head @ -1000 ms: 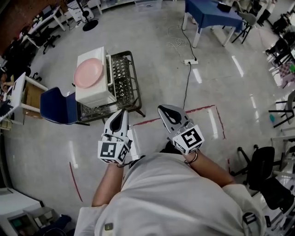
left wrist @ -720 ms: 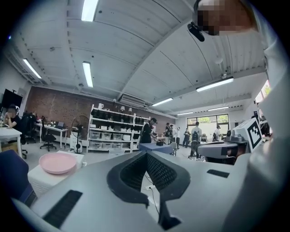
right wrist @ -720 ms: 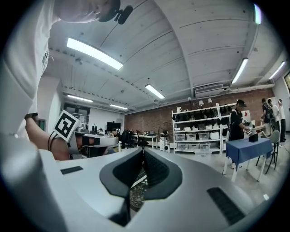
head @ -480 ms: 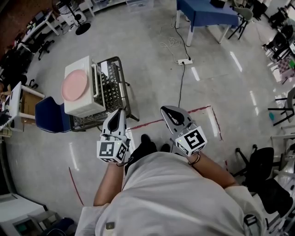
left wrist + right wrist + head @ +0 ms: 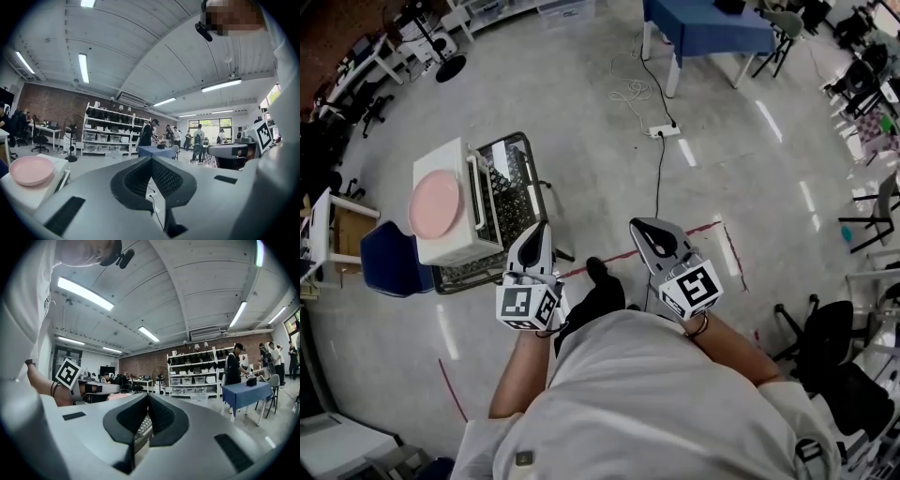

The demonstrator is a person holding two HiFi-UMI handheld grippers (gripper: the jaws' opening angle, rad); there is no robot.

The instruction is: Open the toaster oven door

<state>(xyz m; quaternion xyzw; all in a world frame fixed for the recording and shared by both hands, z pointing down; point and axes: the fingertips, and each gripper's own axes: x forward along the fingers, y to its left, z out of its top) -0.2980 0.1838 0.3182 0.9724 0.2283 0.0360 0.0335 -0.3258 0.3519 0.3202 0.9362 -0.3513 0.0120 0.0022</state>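
Left claw [image 5: 546, 226] and right claw [image 5: 636, 226] are closed on nothing; at ten o'clock, round pink plate [image 5: 434, 203] could be shaken off white boxy toaster oven [image 5: 450, 157] by yanking.

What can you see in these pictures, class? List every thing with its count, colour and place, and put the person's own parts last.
toaster oven: one, white, on the wire rack
plate: one, pink, on top of the toaster oven
wire rack: one, dark, under the toaster oven
chair: one, blue, left of the wire rack
table: one, blue, far across the floor
power strip: one, white, on the floor
tape lines: several, red, on the floor
left gripper: one, grey, shut and empty
right gripper: one, grey, shut and empty
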